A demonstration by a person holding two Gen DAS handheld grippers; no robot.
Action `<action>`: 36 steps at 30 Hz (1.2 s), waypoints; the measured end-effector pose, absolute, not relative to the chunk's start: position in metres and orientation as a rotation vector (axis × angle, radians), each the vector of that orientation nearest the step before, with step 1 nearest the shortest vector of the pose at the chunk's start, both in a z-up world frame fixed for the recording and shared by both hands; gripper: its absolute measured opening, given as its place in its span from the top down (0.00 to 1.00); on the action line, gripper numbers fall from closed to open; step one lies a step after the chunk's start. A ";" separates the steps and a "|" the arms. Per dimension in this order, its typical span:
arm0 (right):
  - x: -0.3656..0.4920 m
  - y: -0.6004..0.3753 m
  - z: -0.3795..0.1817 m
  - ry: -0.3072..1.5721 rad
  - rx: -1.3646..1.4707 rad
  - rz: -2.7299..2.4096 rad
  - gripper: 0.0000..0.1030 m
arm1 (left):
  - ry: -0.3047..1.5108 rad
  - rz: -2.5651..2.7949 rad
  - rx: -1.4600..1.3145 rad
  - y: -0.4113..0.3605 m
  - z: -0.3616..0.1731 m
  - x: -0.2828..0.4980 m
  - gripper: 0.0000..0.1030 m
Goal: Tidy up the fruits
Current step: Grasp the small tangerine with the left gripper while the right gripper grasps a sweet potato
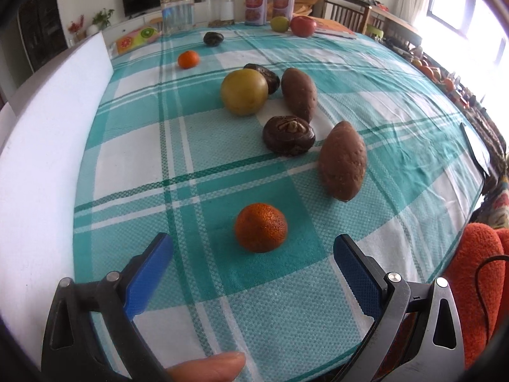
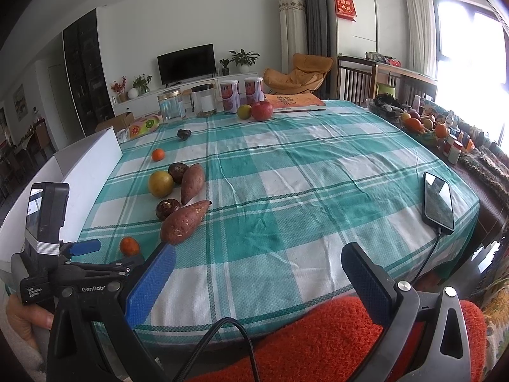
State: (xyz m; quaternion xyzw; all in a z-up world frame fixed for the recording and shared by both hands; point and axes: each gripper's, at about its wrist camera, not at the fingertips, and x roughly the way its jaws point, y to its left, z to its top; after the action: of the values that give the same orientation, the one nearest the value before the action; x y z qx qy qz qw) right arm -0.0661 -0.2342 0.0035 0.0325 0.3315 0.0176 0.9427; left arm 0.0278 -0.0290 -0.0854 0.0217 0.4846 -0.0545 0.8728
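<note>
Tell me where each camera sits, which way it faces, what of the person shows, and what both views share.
Left wrist: on the left claw, low over the checked tablecloth, facing the near orange; a fingertip shows at the bottom.
Right wrist: on the right claw, higher, at the table's near edge, facing the far wall and TV; a hand holds the left claw.
Shared: near orange, sweet potatoes, tablecloth.

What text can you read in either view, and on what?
"GenRob", cut off: left gripper body.
"Data Acquisition System", tiny, uncertain: same body.
Red wall plaque: gold characters, unreadable.
Two canisters: labels blurred.
Orange book: cover text unreadable.
</note>
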 end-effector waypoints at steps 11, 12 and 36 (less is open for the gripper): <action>-0.061 -0.241 0.000 0.701 0.091 0.039 0.00 | 1.003 -0.088 0.073 -0.035 -0.083 -0.006 0.00; -0.061 -0.241 0.000 0.701 0.090 0.040 0.00 | 1.015 -0.081 0.071 -0.035 -0.081 -0.010 0.00; 0.104 -0.167 -0.072 1.185 0.261 0.306 0.21 | 0.913 -0.214 -0.052 0.005 -0.040 0.002 0.71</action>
State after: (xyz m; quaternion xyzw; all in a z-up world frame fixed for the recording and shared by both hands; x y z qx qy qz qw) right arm 0.1036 -0.1670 -0.0720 0.1219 0.5546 0.1433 0.8105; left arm 0.0016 0.0050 -0.0400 -0.0249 0.4399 -0.1032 0.8917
